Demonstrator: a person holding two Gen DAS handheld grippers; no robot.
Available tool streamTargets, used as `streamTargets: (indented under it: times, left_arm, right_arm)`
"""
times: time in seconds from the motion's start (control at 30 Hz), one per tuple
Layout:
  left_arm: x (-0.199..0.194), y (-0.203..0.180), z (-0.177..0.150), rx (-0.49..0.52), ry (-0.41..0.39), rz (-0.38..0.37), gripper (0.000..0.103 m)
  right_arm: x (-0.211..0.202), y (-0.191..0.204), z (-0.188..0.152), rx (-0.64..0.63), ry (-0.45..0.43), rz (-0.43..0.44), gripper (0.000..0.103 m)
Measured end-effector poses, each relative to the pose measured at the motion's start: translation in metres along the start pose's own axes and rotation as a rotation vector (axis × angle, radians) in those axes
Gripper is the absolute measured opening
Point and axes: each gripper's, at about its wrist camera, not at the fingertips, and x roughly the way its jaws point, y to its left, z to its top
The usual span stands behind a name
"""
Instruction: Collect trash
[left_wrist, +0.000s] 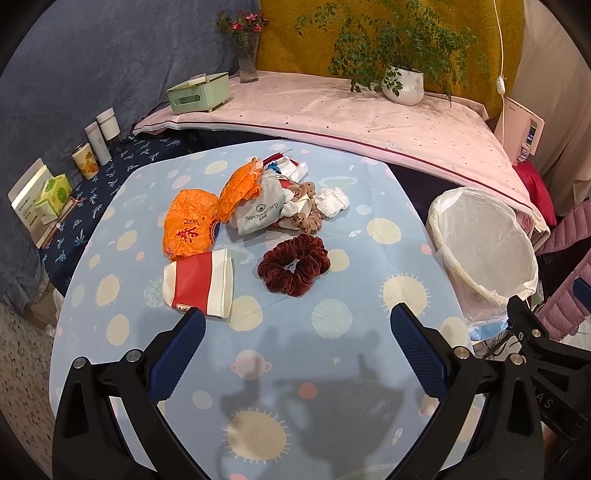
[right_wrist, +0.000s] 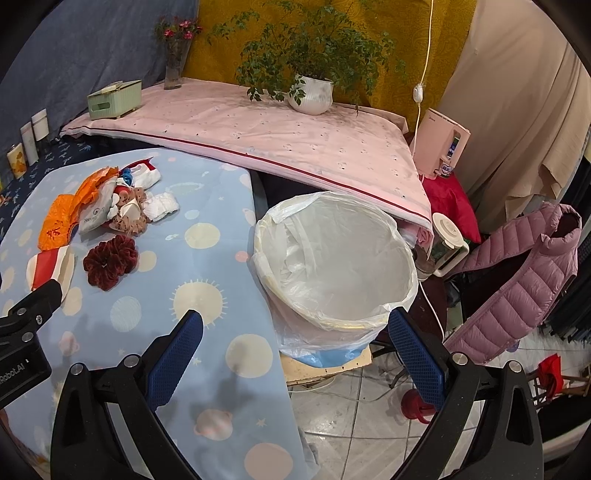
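Cup (left_wrist: 199, 283): red and white paper, crushed, on its side, mouth toward 3 o'clock. Orange bag (left_wrist: 190, 226): crumpled, touching cup at its 12 o'clock. Second orange wrapper (left_wrist: 240, 190) at 1 o'clock of that, against grey pouch (left_wrist: 258, 210). White tissue wad (left_wrist: 333, 201) at 3 o'clock of pile. Bin (right_wrist: 332, 258): white liner, upright, empty, beside table edge at 3 o'clock.

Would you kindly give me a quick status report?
Left gripper and right gripper open, empty. Paper cup, orange wrappers on table, uncollected. Lined bin empty, path clear.
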Motion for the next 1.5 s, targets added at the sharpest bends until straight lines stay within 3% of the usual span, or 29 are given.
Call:
streamTargets:
  times: [1.5]
  left_arm:
    - [-0.003,-0.004,-0.002,0.0,0.01,-0.028,0.096]
  right_arm:
    - [-0.002,-0.007,0.001,-0.004,0.0,-0.007,0.096]
